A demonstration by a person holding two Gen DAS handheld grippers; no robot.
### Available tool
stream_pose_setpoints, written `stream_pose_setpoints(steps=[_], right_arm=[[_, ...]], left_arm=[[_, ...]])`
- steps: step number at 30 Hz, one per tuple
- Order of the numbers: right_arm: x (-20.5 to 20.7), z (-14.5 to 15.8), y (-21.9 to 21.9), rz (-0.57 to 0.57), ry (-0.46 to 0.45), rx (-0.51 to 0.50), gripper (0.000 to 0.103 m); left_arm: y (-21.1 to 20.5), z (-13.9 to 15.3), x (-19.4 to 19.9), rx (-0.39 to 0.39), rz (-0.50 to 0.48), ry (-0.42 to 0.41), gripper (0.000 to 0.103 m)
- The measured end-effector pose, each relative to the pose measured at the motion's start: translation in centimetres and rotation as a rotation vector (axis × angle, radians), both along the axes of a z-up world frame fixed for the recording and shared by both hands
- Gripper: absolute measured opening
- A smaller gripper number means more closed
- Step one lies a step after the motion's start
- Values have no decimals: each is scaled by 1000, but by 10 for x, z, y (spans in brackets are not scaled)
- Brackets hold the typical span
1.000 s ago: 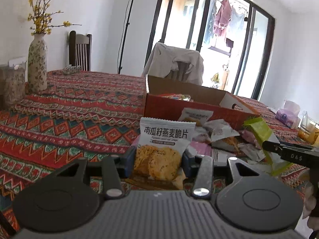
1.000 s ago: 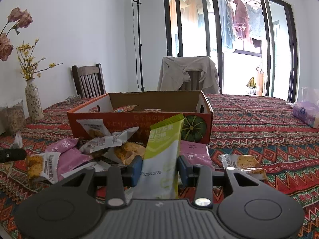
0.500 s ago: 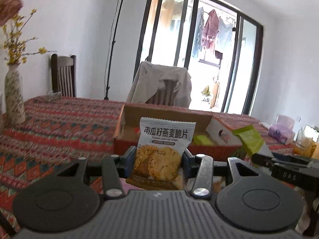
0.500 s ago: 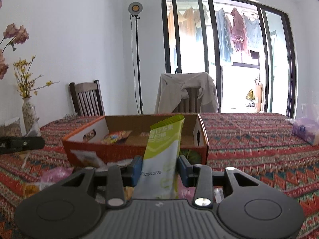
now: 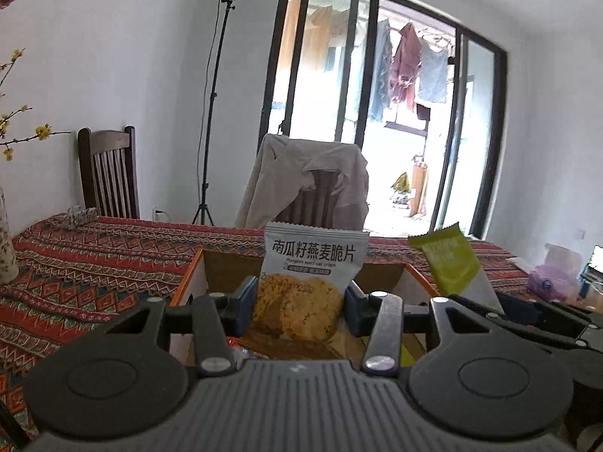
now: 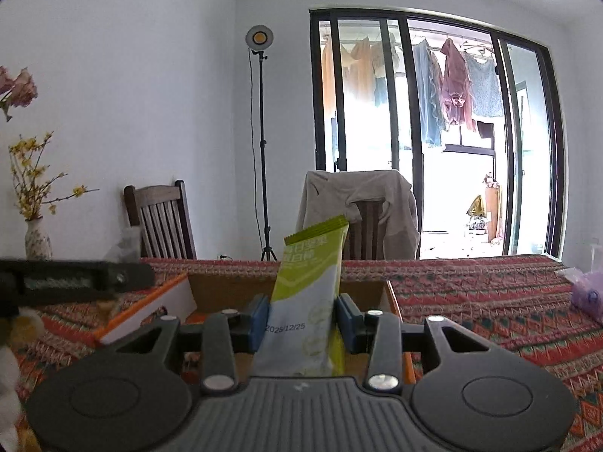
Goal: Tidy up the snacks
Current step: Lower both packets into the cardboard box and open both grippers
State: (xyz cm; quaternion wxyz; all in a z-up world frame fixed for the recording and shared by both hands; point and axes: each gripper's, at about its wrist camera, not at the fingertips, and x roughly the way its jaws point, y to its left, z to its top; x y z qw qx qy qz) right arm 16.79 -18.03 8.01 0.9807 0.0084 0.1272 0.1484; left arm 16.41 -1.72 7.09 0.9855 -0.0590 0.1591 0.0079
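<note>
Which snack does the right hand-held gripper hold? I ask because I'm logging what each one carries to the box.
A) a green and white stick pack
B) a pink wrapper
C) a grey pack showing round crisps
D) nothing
A: in the right wrist view, the right hand-held gripper has its blue pads pressed on both sides of the green and white stick pack, which stands upright in front of the cardboard box.

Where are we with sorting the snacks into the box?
In hand: the left tool grips a pumpkin-seed oat crisp packet, the right tool a green-and-white bar packet, both held over the open cardboard box. Neither is released yet. What already lies inside, or remains on the table, is mostly hidden.
</note>
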Motion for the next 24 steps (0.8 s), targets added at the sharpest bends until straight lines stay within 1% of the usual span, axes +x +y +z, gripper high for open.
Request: stream_pose_setpoints(steps=[7, 12, 14, 17, 18, 19, 20, 21, 22, 23, 24], right_arm=[[48, 6, 8, -28, 24, 28, 38], [78, -13, 11, -39, 65, 76, 38], [85, -23, 8, -19, 99, 94, 39], [93, -33, 7, -10, 139, 82, 39], [94, -36, 8, -12, 146, 75, 41], [95, -39, 8, -17, 153, 71, 41], [96, -41, 8, -19, 162, 68, 42], [96, -43, 8, -16, 171, 66, 55], [94, -45, 8, -15, 174, 67, 70], [94, -46, 7, -18, 172, 66, 78], [93, -46, 7, -25, 167, 65, 92]], left_arm=[[-8, -3, 49, -8, 68, 57, 48], [-5, -16, 77, 1, 140, 121, 48], [0, -26, 82, -20, 135, 131, 48], [8, -37, 89, -38, 132, 150, 58], [10, -39, 89, -37, 127, 152, 69], [11, -40, 88, -36, 125, 148, 84], [12, -41, 86, -35, 131, 140, 91], [12, -41, 84, -31, 141, 133, 103], [13, -41, 82, -28, 152, 124, 103], [14, -41, 81, -30, 154, 122, 103], [16, -42, 81, -40, 147, 130, 103]])
